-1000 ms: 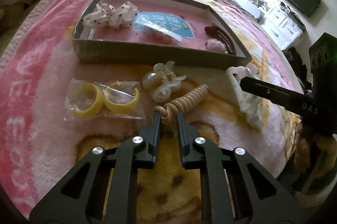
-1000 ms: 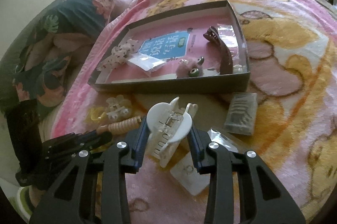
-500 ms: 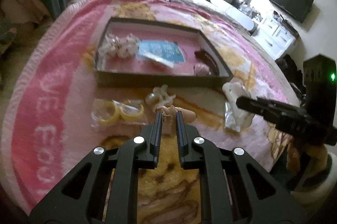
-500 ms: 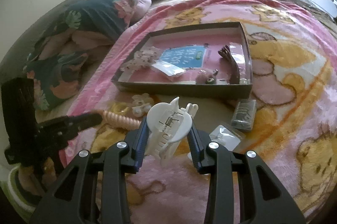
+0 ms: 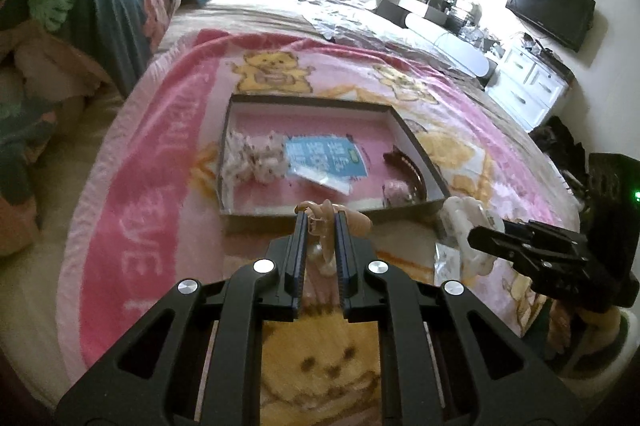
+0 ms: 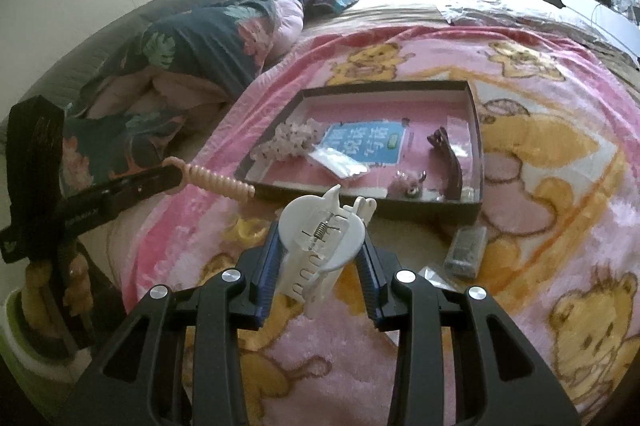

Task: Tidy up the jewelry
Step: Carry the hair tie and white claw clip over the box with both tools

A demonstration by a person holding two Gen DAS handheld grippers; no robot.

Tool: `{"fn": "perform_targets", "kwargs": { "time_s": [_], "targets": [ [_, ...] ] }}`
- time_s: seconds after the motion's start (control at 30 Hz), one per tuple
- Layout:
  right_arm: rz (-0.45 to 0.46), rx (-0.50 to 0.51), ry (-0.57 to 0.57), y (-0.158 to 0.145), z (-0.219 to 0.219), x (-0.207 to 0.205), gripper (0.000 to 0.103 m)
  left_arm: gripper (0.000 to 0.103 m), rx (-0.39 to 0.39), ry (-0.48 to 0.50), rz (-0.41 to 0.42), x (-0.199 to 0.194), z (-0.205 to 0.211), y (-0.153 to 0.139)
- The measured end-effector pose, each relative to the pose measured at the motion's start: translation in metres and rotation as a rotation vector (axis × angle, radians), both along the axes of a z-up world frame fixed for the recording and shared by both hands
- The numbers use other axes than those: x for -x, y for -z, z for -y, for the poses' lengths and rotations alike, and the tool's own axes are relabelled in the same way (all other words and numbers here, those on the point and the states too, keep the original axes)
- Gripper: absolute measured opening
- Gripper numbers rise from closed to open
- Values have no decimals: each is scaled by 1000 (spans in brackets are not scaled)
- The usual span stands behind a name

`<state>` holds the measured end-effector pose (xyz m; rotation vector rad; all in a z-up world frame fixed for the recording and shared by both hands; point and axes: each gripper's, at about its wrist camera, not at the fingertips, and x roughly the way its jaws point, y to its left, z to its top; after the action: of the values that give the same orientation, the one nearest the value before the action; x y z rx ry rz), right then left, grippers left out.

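Both hand-held grippers loaded, above pink bear-print blanket (image 6: 540, 185).
My left hand-held gripper (image 5: 321, 222) pinches beige spiral hair tie (image 5: 352, 220); right hand-held gripper (image 6: 320, 246) clamps white plastic claw clip (image 6: 320, 246), w/ dark shallow box (image 6: 476, 129) ahead.

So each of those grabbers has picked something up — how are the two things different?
The left gripper holds a coil tie: peach, a ribbed spiral cord, gripped near one end so the rest sticks out sideways. The right gripper holds a claw clip: white, rigid, broader, with teeth and a metal spring, gripped across its body. Both are hair accessories held above the blanket, short of the box.

Pink bear-print blanket (image 6: 540, 161), white claw clip (image 6: 320, 246)
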<state>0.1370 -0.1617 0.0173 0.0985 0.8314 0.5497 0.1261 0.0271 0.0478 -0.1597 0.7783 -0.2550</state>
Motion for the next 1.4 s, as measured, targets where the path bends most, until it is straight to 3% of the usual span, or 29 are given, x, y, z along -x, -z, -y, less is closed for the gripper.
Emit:
{"fn": "perform_targets", "kwargs": {
  "time_s": [0.33, 0.63, 0.97, 1.4],
  "targets": [
    [46, 1, 19, -20, 4, -17, 34, 7, -19, -10, 67, -26, -2, -32],
    [78, 8, 42, -33, 7, -40, 34, 7, -20, 0, 78, -47, 0, -39],
    [83, 9, 66, -40, 3, -78, 34, 7, -6, 16, 44, -68, 2, -24],
    [39, 45, 58, -18, -13, -118, 34, 7, 47, 67, -46, -92, 3, 22]
  ]
}}
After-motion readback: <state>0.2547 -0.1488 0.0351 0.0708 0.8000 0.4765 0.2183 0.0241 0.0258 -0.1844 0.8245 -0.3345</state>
